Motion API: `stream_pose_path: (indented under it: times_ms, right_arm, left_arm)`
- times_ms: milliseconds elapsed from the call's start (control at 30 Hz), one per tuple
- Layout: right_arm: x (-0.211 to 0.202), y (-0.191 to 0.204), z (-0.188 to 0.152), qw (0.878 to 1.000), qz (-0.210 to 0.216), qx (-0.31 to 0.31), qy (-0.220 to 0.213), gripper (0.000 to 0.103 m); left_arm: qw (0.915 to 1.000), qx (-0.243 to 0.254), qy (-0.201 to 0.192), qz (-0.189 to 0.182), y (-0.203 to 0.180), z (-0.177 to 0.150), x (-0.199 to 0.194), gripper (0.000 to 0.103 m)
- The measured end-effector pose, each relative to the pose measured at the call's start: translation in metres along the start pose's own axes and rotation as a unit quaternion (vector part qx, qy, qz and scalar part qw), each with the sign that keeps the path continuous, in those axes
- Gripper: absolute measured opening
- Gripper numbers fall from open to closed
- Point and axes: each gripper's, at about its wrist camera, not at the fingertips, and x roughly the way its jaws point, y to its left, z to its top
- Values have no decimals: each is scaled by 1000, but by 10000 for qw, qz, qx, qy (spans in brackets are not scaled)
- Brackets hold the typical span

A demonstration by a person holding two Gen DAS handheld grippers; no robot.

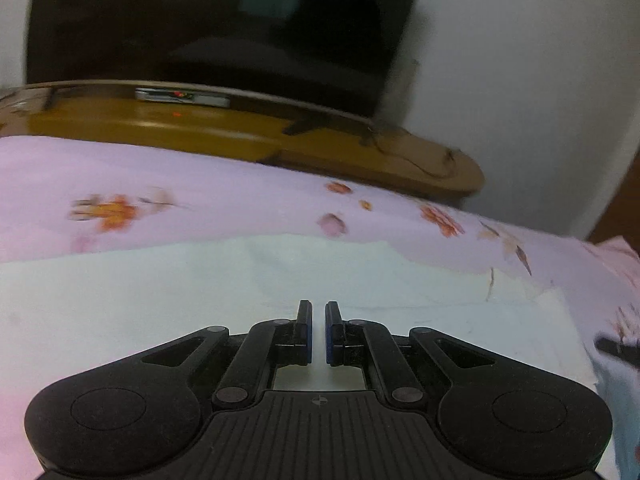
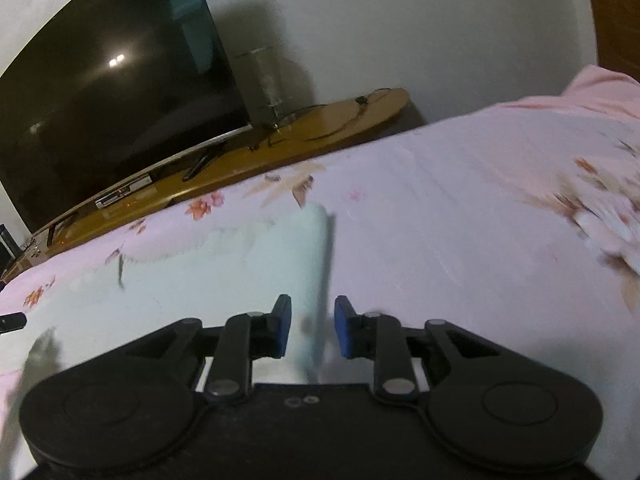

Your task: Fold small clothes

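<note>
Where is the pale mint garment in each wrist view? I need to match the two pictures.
Left wrist: the pale mint garment fills the lower middle, spread on the pink floral sheet, under the left hand-held gripper.
Right wrist: garment lies centre-left, its right edge running between the right hand-held gripper fingers.
Shared landmark: the dark TV on the wooden stand.

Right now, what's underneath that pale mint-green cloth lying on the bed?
The pale mint-green cloth lies flat on a pink floral bedsheet, which shows around its far and right edges. Whatever is beneath the cloth's middle is covered and cannot be seen.
</note>
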Motion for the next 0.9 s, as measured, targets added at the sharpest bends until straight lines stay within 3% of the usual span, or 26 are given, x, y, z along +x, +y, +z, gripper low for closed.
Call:
stream_pose_path:
  times_ms: [100, 167, 233, 300, 433, 500, 600, 633, 667, 700, 733, 767, 833, 900]
  right_arm:
    - [31, 7, 18, 9997, 187, -153, -15, 23]
    - [50, 13, 21, 9987, 238, -433, 123, 17]
    - [72, 3, 21, 9980, -175, -494, 340, 8]
    - [76, -16, 30, 9992, -260, -91, 278, 15]
    - [74, 4, 43, 9986, -102, -490, -144, 21]
    - [101, 5, 39, 9965, -393, -632, 381, 20]
    - [91, 3, 42, 9979, -372, -371, 391, 23]
    - [77, 5, 40, 9985, -289, -355, 305, 24]
    - [56, 6, 35, 9990, -183, -401, 105, 30]
    - [39, 5, 30, 9990, -134, -435, -5, 33]
    - [22, 3, 23, 9989, -140, -442, 3, 38]
    - [9, -1, 16, 9990, -131, -418, 63, 39]
    - [-17, -16, -4, 9996, -144, -222, 137, 38]
    - [-37, -27, -16, 9995, -232, -1, 233, 40]
  left_arm:
    - [9992, 261, 257, 132, -8, -10, 30, 4]
    - [9994, 322, 55, 86, -1, -20, 31, 4]
    - [9998, 185, -9, 30, 7, -23, 27, 4]
    - [9996, 267, 1, 79, 5, -21, 25, 4]
    - [9986, 469, -53, 243, -6, -22, 32, 4]
    - [9992, 325, -40, 209, -2, -19, 34, 4]
    - [9997, -47, -109, 221, 13, -18, 15, 4]
    - [9989, -205, -236, 341, 23, -20, 1, 8]
    - [9979, -395, -325, 392, 34, -24, -12, 20]
    - [9960, -627, -480, 419, 50, -29, -30, 70]
    - [9920, -838, -728, 601, 66, -36, -49, 102]
    - [9854, -1048, -1044, 839, 84, -44, -71, 103]
    - [9779, -1396, -1192, 1003, 121, -55, -104, 98]
    - [9602, -2065, -1445, 1205, 165, -69, -134, 88]
